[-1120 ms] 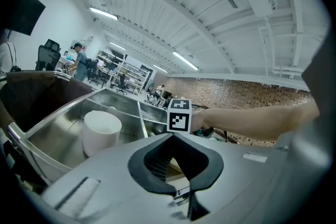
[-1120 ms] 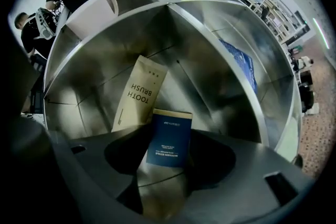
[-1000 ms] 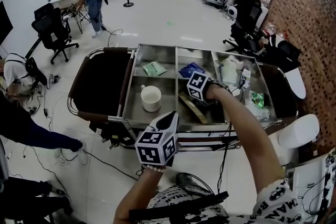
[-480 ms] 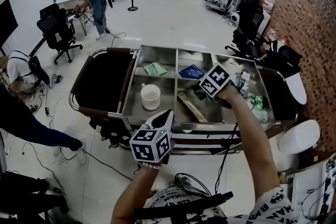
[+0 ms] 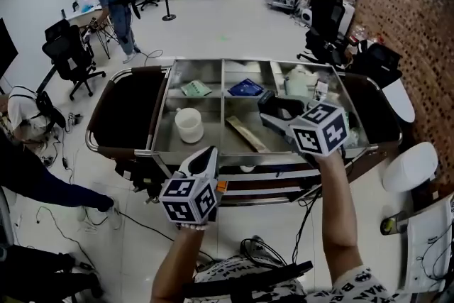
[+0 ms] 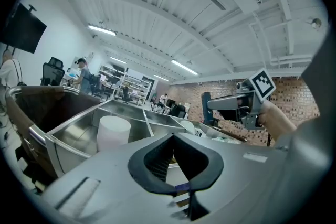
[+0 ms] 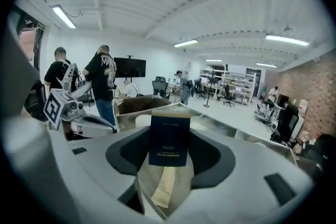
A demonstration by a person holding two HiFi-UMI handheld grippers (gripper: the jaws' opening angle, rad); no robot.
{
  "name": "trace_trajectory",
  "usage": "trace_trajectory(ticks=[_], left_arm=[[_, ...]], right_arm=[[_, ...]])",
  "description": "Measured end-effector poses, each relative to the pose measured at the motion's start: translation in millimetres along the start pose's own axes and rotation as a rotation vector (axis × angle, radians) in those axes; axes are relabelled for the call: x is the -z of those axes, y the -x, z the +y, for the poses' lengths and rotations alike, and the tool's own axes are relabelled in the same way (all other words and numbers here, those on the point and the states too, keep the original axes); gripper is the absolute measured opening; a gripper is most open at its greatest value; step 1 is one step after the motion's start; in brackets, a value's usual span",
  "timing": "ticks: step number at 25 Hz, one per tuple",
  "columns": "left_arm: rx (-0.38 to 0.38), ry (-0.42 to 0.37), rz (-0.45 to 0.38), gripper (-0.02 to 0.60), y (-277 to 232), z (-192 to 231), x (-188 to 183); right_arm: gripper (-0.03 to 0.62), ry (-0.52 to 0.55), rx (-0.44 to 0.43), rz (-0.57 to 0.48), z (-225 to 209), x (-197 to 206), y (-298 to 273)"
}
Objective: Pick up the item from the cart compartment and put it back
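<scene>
My right gripper [image 7: 168, 157] is shut on a dark blue box [image 7: 169, 136] that stands upright between its jaws. In the head view this gripper [image 5: 275, 110] hangs above the steel cart [image 5: 162, 125], over the divider between its middle and right compartments. Below the box a long tan packet [image 7: 164, 186] lies on the compartment floor [image 5: 245, 133]. My left gripper [image 5: 206, 161] stays in front of the cart's near rail, low and left, with its jaws together and nothing in them. The left gripper view shows the right gripper [image 6: 231, 105] from the side.
A white cup [image 5: 189, 124] stands in the left front compartment. A green packet [image 5: 195, 88] and a blue packet [image 5: 246, 87] lie in the back compartments. White bottles [image 5: 301, 85] fill the right compartment. Office chairs and people stand around the cart.
My right gripper has risen out of the middle front compartment and drawn back to the right with the dark blue box in its jaws. The left gripper has drifted slightly left.
</scene>
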State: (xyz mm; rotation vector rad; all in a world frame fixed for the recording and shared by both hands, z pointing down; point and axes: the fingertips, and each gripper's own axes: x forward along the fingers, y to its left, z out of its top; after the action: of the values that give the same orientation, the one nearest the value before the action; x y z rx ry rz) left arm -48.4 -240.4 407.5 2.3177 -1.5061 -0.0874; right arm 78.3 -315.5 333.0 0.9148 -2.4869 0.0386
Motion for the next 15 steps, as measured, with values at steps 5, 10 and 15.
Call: trace_trajectory(ticks=[5, 10, 15], left_arm=[[-0.006, -0.036, 0.000, 0.000, 20, -11, 17], [-0.012, -0.051, -0.001, 0.000, 40, -21, 31], [-0.004, -0.059, 0.002, 0.000, 47, -28, 39]], right_arm=[[0.235, -0.108, 0.009, -0.225, 30, 6, 49], [0.235, -0.254, 0.006, -0.348, 65, 44, 77], [0.235, -0.357, 0.048, -0.367, 90, 84, 82]])
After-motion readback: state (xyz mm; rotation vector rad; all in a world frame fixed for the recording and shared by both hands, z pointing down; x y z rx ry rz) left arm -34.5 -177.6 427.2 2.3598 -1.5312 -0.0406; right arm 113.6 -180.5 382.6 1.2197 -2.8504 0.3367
